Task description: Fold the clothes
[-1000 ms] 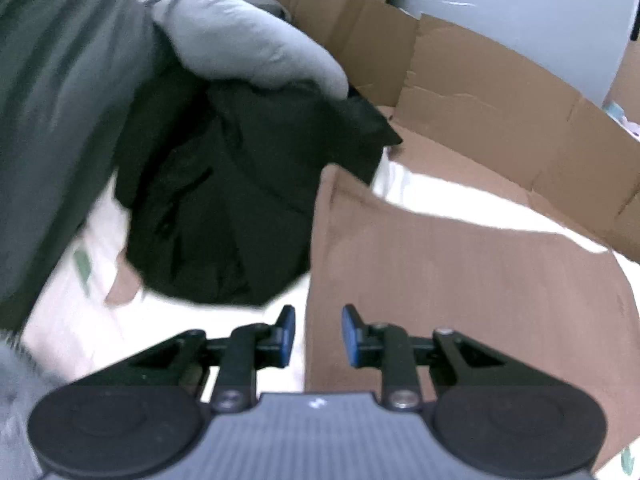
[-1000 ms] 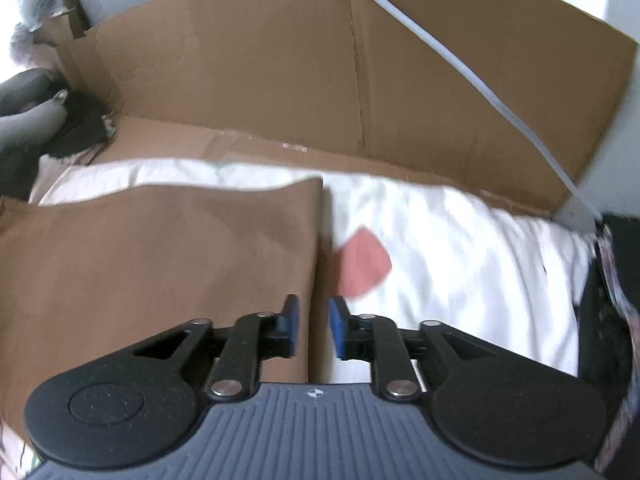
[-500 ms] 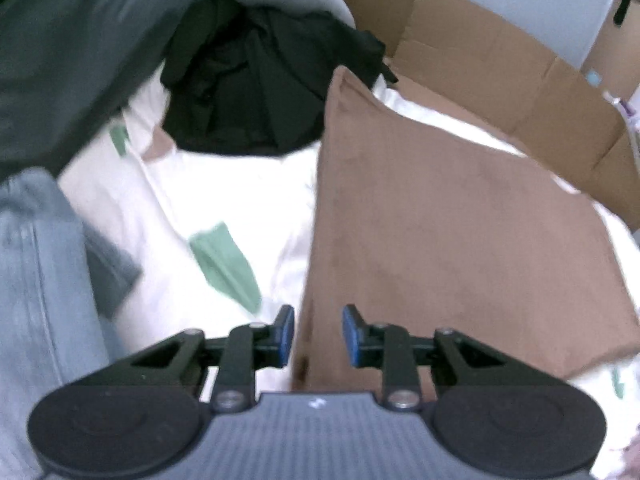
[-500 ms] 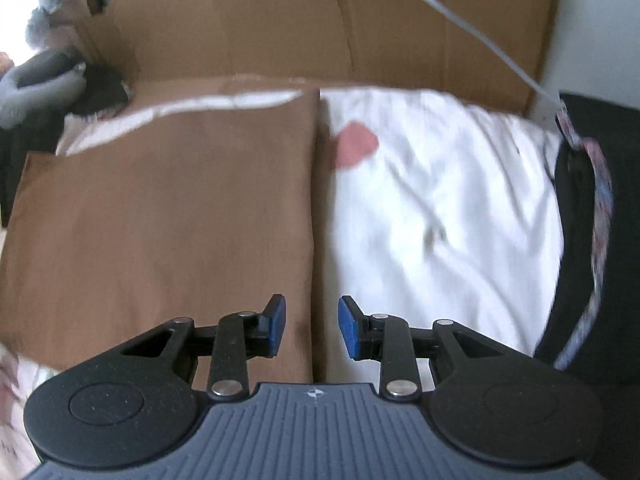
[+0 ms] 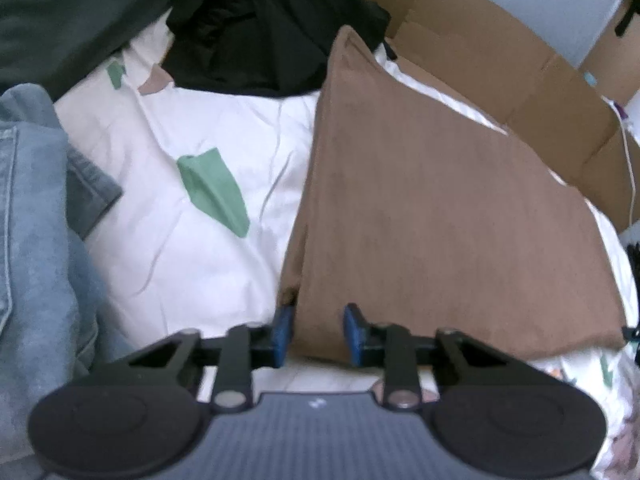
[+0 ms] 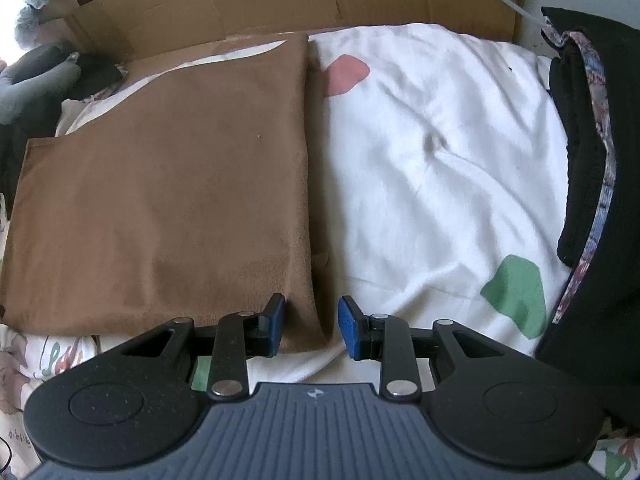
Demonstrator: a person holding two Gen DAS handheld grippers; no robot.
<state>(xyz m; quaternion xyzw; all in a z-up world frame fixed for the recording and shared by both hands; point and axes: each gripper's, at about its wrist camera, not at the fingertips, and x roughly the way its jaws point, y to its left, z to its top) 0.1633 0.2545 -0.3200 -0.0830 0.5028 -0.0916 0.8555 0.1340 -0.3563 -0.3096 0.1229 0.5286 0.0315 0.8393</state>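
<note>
Since a second ago both grippers have dropped low and drawn back to the near edge of the brown cloth, and their jaws have spread from a narrow gap to a wider one. The left gripper (image 5: 316, 334) now sits level at the cloth's near left corner, jaws open with that corner lying between the blue pads — not pinched. The right gripper (image 6: 308, 328) mirrors it at the near right corner, jaws open to either side of the folded edge, the cloth loose between them.

The brown cloth (image 6: 160, 184) is one piece, folded flat into a rough rectangle with smooth, nearly creaseless fabric and a doubled layer showing along its right edge. It lies on the white bedsheet (image 6: 432, 152), which carries green and pink leaf-like patches: two green and one pinkish in the left view, one green and one pink in the right.

Close to the left gripper, at the left edge, is a blue denim garment (image 5: 36, 216). Beyond the cloth's far left corner sits a crumpled black garment (image 5: 264, 36). In the right view a black item with a patterned strap (image 6: 592, 168) lies at the right edge of the bed. Furthest back, flattened cardboard (image 6: 248, 4) stands along the bed's far side.
</note>
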